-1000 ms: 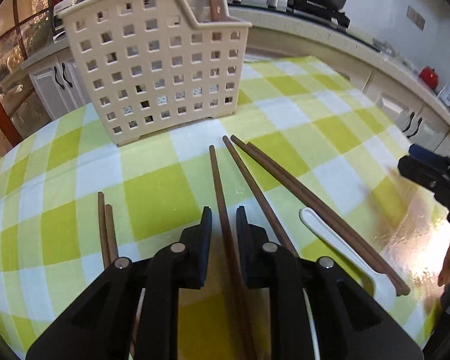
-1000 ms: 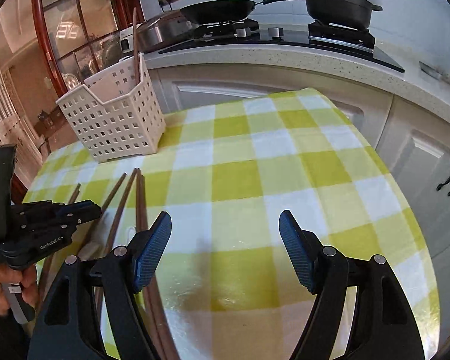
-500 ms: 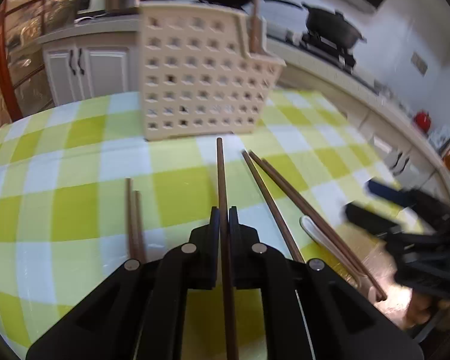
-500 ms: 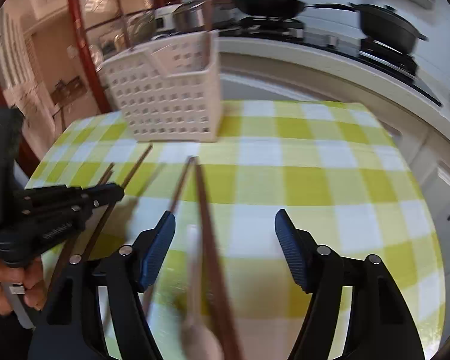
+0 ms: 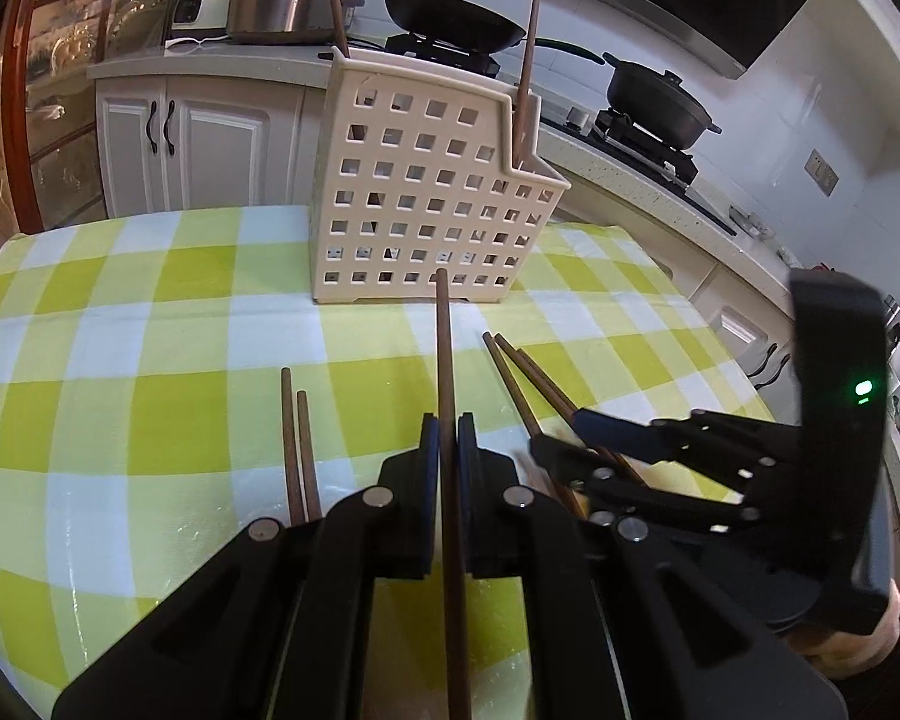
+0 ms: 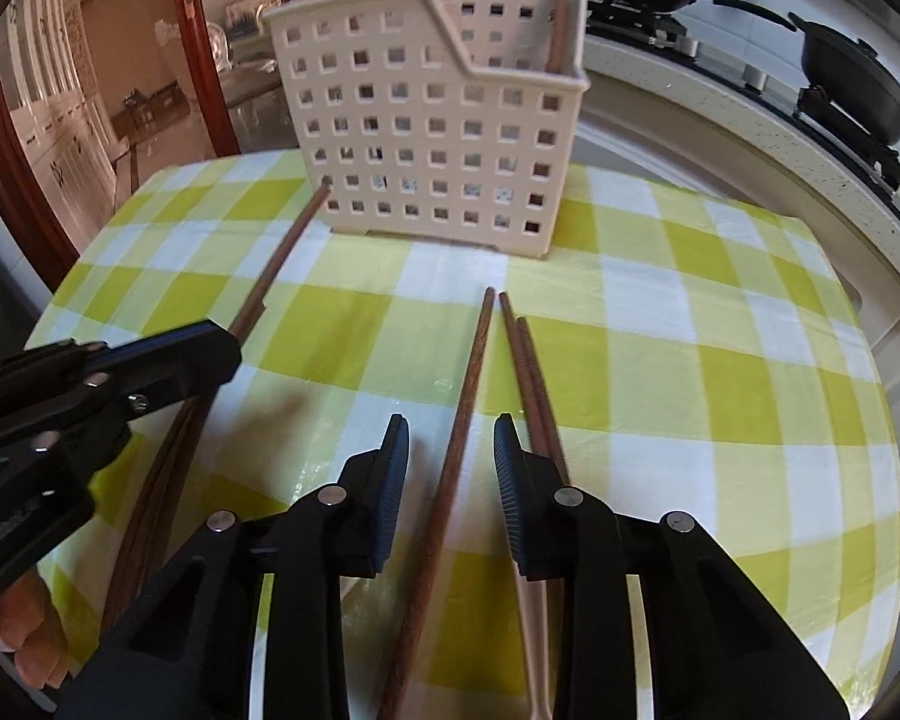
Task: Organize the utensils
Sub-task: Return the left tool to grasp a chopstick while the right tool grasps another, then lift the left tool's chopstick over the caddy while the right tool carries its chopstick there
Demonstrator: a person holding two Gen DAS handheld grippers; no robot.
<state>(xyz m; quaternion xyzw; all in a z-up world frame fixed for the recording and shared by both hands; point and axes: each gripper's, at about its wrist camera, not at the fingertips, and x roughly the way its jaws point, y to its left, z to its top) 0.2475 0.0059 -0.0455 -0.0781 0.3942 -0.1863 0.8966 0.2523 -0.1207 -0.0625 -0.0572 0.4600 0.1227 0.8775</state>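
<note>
Chopstick (image 5: 447, 372): clamped in left gripper (image 5: 448, 450), tip toward basket (image 5: 432, 198).
Right gripper (image 6: 450, 450): jaws apart, straddling 2nd chopstick (image 6: 468, 384) on table (image 6: 690, 360).
Basket: near table's far edge.

Holder (image 5: 432, 204) blocks ahead; chopsticks (image 6: 528, 372) flank; cloth (image 6: 720, 372) bare rightward.

A surface (image 6: 720, 372) covered by a yellow-green and white checked cloth carries a cream perforated utensil basket (image 6: 438, 120) at its far side. Near the basket lie loose brown chopsticks (image 6: 525, 372), another pair (image 5: 297, 450) further left, and a white spoon (image 6: 534, 648).
</note>
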